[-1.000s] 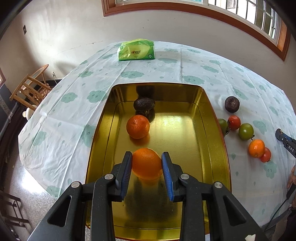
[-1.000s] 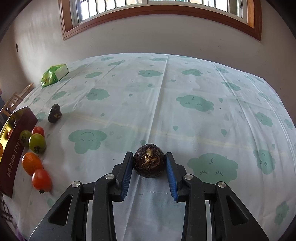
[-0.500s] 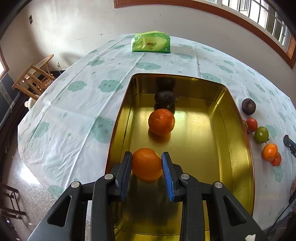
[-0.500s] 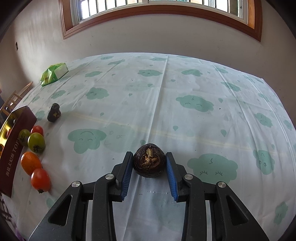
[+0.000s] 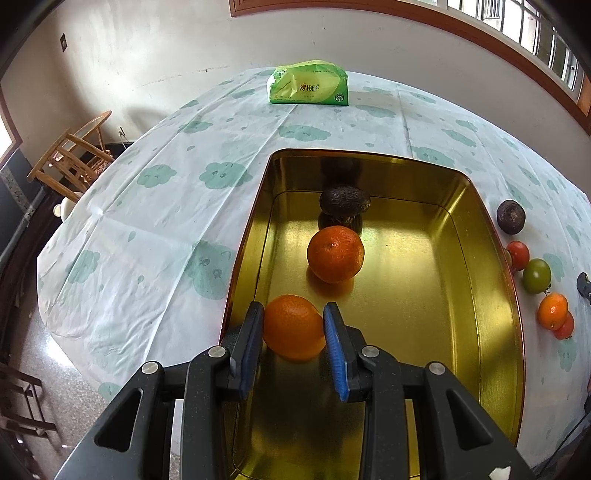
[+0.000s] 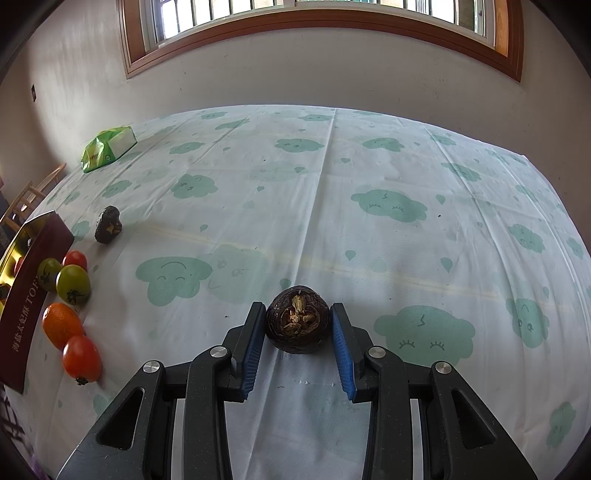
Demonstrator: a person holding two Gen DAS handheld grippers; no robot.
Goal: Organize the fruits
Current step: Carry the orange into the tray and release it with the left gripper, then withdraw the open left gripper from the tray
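At the top centre of the left wrist view we see a green packet of tissues (image 5: 308, 84) lying on the white tablecloth (image 5: 166, 221), which is printed with pale green clouds. In the right wrist view we find the same packet at the upper left, near the cloth's far edge. At the left edge of the left view we see a wooden chair (image 5: 75, 157) standing on a speckled floor (image 5: 48, 373). Behind the table we see a pale wall (image 6: 295, 70) and a window with a brown wooden frame (image 6: 321, 22) along the top.
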